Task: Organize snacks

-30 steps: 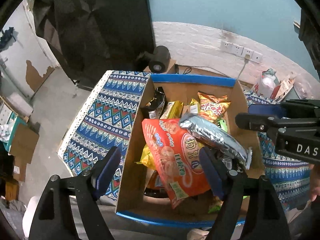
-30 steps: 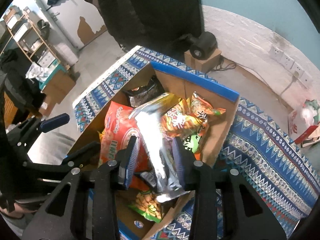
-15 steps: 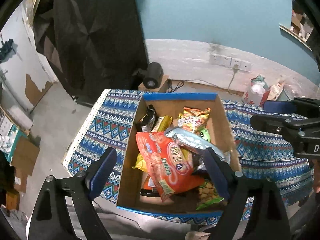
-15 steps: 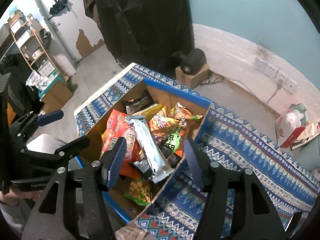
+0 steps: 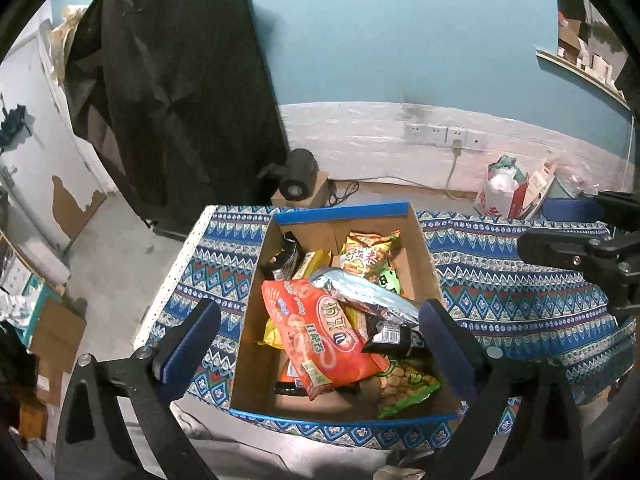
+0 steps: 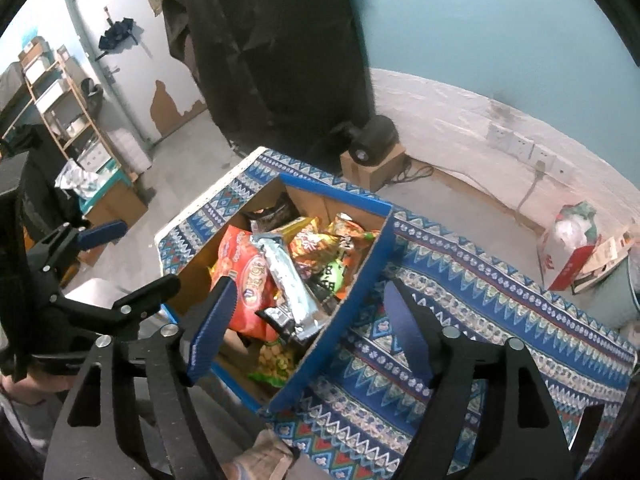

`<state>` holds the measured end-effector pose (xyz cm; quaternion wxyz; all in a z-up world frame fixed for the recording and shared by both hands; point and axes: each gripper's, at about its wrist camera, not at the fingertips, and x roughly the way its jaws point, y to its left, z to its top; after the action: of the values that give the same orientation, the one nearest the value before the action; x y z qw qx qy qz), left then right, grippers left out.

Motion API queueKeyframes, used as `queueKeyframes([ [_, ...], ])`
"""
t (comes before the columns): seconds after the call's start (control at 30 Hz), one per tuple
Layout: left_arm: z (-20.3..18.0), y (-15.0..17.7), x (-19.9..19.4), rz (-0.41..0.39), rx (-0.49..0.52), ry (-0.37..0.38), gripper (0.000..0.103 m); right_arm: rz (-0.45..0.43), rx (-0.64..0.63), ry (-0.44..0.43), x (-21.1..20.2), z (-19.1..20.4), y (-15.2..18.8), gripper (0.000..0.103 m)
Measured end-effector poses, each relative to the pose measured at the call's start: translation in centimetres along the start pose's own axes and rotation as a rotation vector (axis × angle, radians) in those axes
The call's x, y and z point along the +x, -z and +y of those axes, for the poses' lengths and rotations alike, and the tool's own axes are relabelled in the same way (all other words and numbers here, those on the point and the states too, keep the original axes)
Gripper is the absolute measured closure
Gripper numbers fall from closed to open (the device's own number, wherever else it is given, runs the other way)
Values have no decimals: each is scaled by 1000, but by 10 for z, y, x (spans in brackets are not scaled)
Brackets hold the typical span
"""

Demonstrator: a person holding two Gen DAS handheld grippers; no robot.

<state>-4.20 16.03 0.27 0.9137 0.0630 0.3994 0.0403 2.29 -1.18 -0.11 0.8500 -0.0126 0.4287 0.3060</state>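
Note:
A cardboard box with blue rims (image 5: pixel 340 213) (image 6: pixel 360 276) stands on a patterned blue cloth and holds several snack packs. A silver packet (image 5: pixel 360 296) (image 6: pixel 288 276) lies on top of an orange-red bag (image 5: pixel 320 336) (image 6: pixel 244 264). A yellow-orange bag (image 5: pixel 370 252) and a black pack (image 5: pixel 285 258) lie at the far end. My left gripper (image 5: pixel 320 340) is open and empty, held above the box's near end. My right gripper (image 6: pixel 308 320) is open and empty, above the box's near right corner.
The patterned cloth (image 5: pixel 512 300) (image 6: pixel 460 320) covers the table right of the box. A black round device on a small carton (image 5: pixel 298 178) sits on the floor behind. A red-and-white bag (image 5: pixel 504 192) stands by the wall. Shelves (image 6: pixel 60 100) stand at the far left.
My right gripper has opened and let go of the silver packet, which now lies on the snacks. Both grippers have pulled back and up from the box.

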Motion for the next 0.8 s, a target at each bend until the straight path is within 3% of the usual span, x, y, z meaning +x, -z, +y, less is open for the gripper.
queueKeyframes([
  [0.8,-9,-3,-5,1,-10,13,2,0,10,28,-9,-9,10,22],
])
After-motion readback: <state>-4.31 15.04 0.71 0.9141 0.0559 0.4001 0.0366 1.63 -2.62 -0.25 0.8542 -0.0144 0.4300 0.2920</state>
